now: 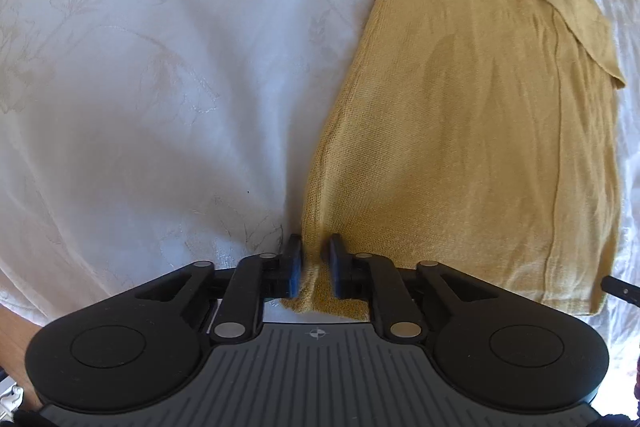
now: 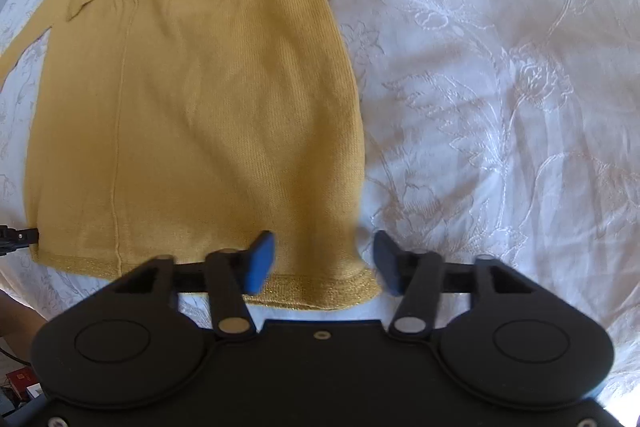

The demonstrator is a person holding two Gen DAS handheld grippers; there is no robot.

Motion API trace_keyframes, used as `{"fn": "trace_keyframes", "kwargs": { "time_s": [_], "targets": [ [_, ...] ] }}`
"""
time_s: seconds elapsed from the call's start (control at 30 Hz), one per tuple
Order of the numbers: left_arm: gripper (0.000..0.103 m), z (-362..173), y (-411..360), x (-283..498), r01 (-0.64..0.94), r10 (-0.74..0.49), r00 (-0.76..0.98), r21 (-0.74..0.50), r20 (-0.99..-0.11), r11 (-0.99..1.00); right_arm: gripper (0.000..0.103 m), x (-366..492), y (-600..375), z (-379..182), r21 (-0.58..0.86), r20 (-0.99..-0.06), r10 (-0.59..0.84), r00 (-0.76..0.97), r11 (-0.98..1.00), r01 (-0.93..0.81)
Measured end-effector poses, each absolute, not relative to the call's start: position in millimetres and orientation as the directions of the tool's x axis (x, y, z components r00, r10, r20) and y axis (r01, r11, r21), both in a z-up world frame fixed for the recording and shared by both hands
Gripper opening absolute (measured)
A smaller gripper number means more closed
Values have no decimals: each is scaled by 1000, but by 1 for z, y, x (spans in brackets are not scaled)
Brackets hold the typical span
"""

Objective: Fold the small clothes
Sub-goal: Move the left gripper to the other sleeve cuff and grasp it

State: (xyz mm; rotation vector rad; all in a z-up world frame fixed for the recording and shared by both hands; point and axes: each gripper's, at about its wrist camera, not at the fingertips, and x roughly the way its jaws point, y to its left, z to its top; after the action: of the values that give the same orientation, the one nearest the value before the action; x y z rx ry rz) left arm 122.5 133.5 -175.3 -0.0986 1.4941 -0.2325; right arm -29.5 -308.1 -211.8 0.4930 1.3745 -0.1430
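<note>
A mustard-yellow knit top (image 1: 472,131) lies flat on a white embroidered cloth, its sleeves folded in across the body. My left gripper (image 1: 314,259) is shut on the top's near left hem corner, the fabric bunched between the blue pads. In the right wrist view the same top (image 2: 208,115) fills the left half. My right gripper (image 2: 325,259) is open, its jaws standing either side of the top's near right hem corner (image 2: 352,287), not closed on it.
The white floral-embroidered cloth (image 1: 152,75) covers the surface all around; it also shows in the right wrist view (image 2: 500,99). The left gripper's tip shows at the left edge of the right wrist view (image 2: 18,237). Clutter lies below the table edge (image 2: 20,383).
</note>
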Motion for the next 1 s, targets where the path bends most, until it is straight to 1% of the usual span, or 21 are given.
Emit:
{"fn": "trace_keyframes", "kwargs": {
  "time_s": [0.03,0.07,0.13,0.2,0.27,0.33,0.5,0.6,0.7,0.8,0.9,1.0],
  "targets": [
    [30,-170,137,119,81,-238,85,-231,-968,970,86,-26,-307,-206,253,-959,180,219,891,378],
    [33,-166,143,119,67,-264,104,-258,-959,964,86,-18,-306,-200,241,-960,163,228,894,379],
    [53,-153,156,120,25,-318,139,-317,-938,948,89,-9,-302,-187,223,-960,136,245,899,376],
    [63,-142,166,125,-7,-339,190,-346,-921,938,89,2,-294,-174,223,-950,118,288,905,363],
    [66,-132,172,132,-25,-333,248,-350,-910,937,90,19,-283,-158,215,-937,98,335,918,334],
    [71,-122,180,147,-38,-326,309,-354,-893,934,90,36,-272,-147,223,-920,98,379,927,302],
    [72,-114,206,208,-98,-314,404,-382,-859,919,90,70,-241,-121,284,-869,157,469,935,213],
    [72,-115,231,251,-160,-295,455,-403,-840,901,91,96,-218,-112,318,-842,190,505,931,180],
    [72,-119,259,293,-239,-249,500,-409,-829,881,91,114,-198,-103,352,-823,218,525,921,168],
    [72,-125,282,326,-300,-191,523,-389,-831,871,91,130,-178,-98,366,-815,236,530,918,153],
    [72,-130,299,355,-351,-101,533,-328,-840,877,91,139,-160,-95,373,-811,254,526,918,132],
    [72,-134,308,377,-352,-66,544,-299,-837,887,91,146,-147,-96,377,-815,265,516,918,125]
  ]
}}
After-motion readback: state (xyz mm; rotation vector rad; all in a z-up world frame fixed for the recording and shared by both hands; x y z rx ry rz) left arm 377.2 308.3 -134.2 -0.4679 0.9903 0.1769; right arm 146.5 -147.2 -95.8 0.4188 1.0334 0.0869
